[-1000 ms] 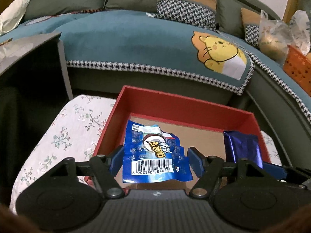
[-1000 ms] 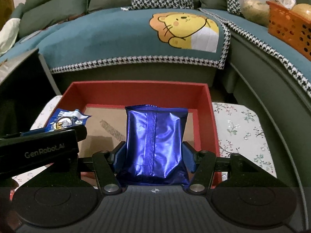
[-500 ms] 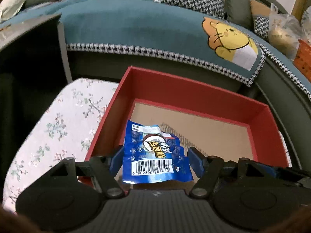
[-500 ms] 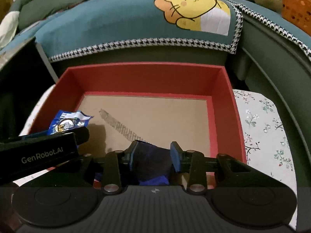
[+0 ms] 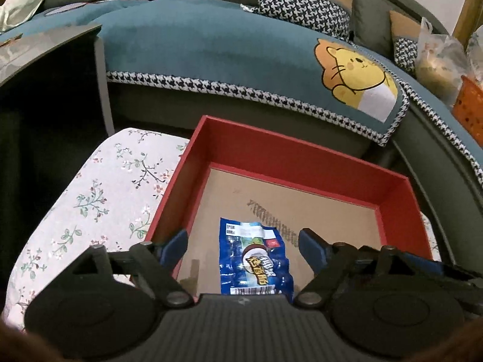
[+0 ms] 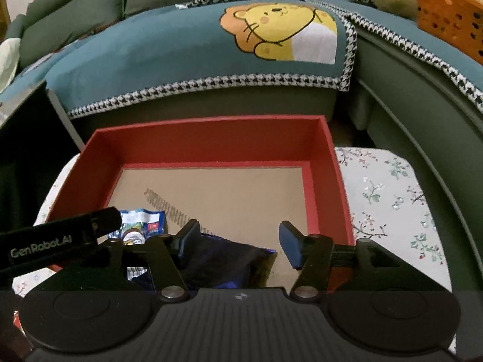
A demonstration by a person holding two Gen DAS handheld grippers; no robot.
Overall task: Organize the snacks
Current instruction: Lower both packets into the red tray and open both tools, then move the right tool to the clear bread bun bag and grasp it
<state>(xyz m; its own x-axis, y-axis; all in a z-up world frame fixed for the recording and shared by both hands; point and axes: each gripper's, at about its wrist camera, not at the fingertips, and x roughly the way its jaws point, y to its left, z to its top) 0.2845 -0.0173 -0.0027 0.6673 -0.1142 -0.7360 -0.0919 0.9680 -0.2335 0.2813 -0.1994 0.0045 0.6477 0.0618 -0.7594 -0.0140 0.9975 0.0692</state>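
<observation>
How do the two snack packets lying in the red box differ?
The light blue packet carries printed pictures, text and a barcode; the dark blue packet looks plain and shiny. The light blue one lies flat and crinkled; the dark one looks puffier. Both lie in the red box, free of the opening jaws.

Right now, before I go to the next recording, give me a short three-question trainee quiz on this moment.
1. True or false: the light blue snack packet lies inside the red box.
2. Which is the dark blue foil bag nearest: A) the orange basket, B) the right tool, C) the sofa cushion?
3. Fill in: the left tool has its jaws ____ of the packet.

Key: 1 true; 2 B; 3 clear (both tools are opening, pads off the snacks).
</observation>
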